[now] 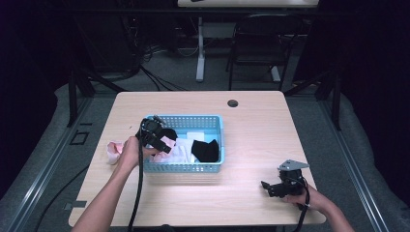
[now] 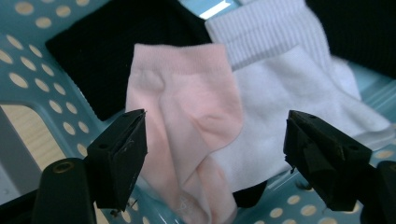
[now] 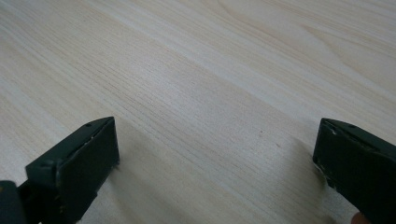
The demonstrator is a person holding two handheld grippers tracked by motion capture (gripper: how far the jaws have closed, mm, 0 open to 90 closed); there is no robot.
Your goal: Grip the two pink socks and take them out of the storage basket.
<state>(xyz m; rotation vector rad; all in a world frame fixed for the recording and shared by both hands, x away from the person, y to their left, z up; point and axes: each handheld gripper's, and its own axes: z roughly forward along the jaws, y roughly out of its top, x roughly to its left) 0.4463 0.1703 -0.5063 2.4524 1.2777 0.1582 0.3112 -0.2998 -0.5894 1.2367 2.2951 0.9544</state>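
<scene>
The left gripper [image 1: 162, 141] hangs over the left end of a light blue perforated basket [image 1: 211, 166], its jaws spread wide with nothing pinched between them. In the left gripper view its two black jaws stand to either side of a pale pink sock [image 2: 187, 126] that lies just beyond their tips; the pads do not press on it. The pink sock lies crumpled in the basket, partly over a white sock [image 2: 299, 116] at its side and over a black sock [image 2: 98, 60] behind it. A ribbed white sock [image 2: 266, 32] lies farther back, touching the plain white one. In the high view another black sock [image 1: 205, 151] sits toward the right end of the basket, with white fabric beside it.

The person's left hand [image 1: 129, 152] grips the left gripper from outside the basket's left wall, and a cable trails from it down toward the near edge of the table. Just left of that hand, a second pink sock [image 1: 114, 151] lies on the light wooden table [image 1: 251, 125], outside the basket.

The right gripper [image 1: 268, 186] rests low near the table's near right corner, well apart from the basket, held in the person's right hand [image 1: 304, 198]. Its jaws are spread wide over bare wood, with nothing between them.
</scene>
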